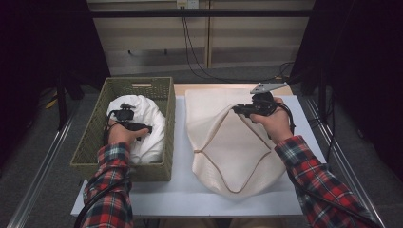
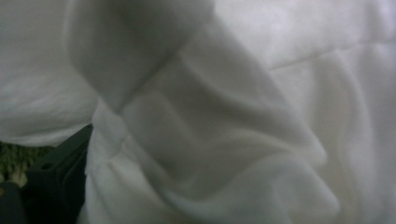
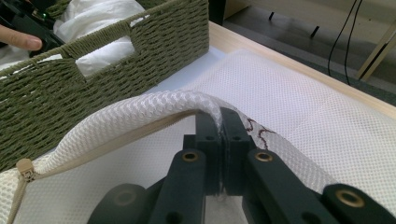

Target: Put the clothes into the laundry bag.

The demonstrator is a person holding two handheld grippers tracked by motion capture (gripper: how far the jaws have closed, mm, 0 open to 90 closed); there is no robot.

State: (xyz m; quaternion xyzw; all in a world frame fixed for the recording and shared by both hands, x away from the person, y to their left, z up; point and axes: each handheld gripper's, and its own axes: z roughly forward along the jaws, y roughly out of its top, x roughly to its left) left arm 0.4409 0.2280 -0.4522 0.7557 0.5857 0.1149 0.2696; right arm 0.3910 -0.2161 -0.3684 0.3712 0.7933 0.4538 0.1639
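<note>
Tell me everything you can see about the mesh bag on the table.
The mesh bag is cream-white netted fabric with a tan zipper running along its opening. It lies mostly flat on the white table, right of the green wicker basket, rounded end toward the person. The right tongs are shut on its zippered rim, lifting that edge so the mouth gapes. A zipper end shows at the opening's left corner.

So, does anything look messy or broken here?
Nothing is broken or spilled. The white cloth is just bunched up in the green basket, and the right gripper holds the mesh bag lifted by its zipper edge.
</note>
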